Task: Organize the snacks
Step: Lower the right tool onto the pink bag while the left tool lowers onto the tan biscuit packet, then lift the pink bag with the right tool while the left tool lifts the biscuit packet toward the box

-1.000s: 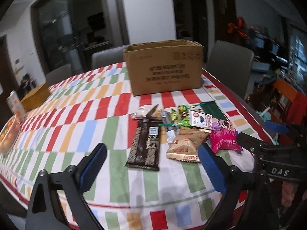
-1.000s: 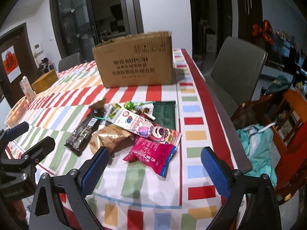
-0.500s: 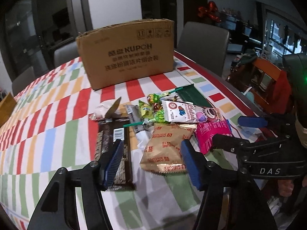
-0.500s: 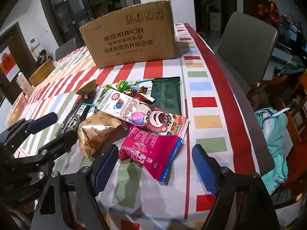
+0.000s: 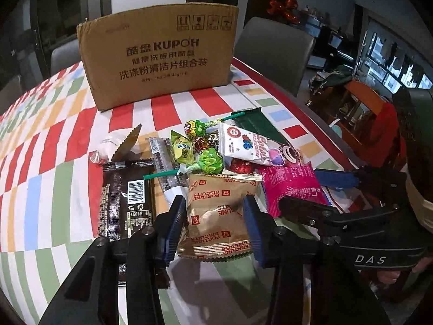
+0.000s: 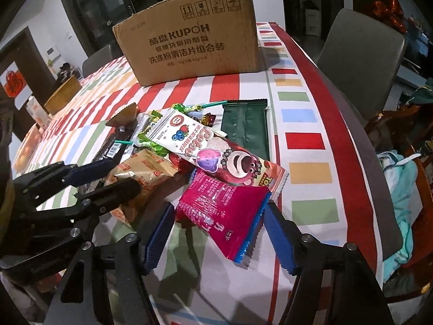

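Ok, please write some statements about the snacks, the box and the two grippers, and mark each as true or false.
1. The cardboard box stands behind the pile of snacks. True.
2. The biscuit packet lies between the fingers of the left gripper. True; the jaws are closing on it.
3. The right gripper is around the dark green packet. False: it brackets the pink packet, jaws closing.
4. The pink packet is already inside the box. False: it lies on the tablecloth, partly under the long bear-print packet.
5. The lollipops have green sticks. True.
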Action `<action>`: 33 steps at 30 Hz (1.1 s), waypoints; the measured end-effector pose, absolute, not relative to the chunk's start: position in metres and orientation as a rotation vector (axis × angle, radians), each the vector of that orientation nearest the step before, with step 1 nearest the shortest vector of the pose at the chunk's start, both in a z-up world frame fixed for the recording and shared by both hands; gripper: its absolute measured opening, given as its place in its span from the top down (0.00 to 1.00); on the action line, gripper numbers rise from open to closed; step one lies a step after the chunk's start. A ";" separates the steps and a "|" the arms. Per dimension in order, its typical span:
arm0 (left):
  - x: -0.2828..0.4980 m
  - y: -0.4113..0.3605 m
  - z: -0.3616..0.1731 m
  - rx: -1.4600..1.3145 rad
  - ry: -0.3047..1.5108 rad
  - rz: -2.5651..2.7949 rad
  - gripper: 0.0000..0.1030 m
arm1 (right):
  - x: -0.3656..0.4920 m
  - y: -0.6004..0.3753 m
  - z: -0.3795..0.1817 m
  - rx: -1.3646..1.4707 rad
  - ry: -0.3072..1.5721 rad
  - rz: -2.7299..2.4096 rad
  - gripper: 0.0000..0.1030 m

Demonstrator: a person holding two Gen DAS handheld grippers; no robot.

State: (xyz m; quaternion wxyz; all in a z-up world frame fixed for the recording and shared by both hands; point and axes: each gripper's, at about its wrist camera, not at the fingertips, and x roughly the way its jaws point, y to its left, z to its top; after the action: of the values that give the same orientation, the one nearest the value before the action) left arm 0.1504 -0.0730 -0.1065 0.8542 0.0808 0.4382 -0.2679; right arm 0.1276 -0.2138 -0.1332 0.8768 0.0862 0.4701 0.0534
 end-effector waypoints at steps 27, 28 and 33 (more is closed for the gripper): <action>0.131 -0.058 -0.075 0.029 0.912 -0.461 0.67 | 0.117 -0.206 -0.109 0.147 0.882 0.188 0.57; 0.131 -0.057 -0.070 0.030 0.896 -0.454 0.67 | 0.116 -0.204 -0.105 0.139 0.869 0.192 0.57; 0.133 -0.055 -0.051 0.027 0.838 -0.429 0.67 | 0.118 -0.203 -0.087 0.124 0.821 0.206 0.57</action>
State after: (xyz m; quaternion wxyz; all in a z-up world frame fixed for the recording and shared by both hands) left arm 0.1327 -0.0553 -0.0506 0.8910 0.0129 0.4039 -0.2068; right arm 0.1178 -0.2026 -0.0866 0.9099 0.0602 0.3980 0.0999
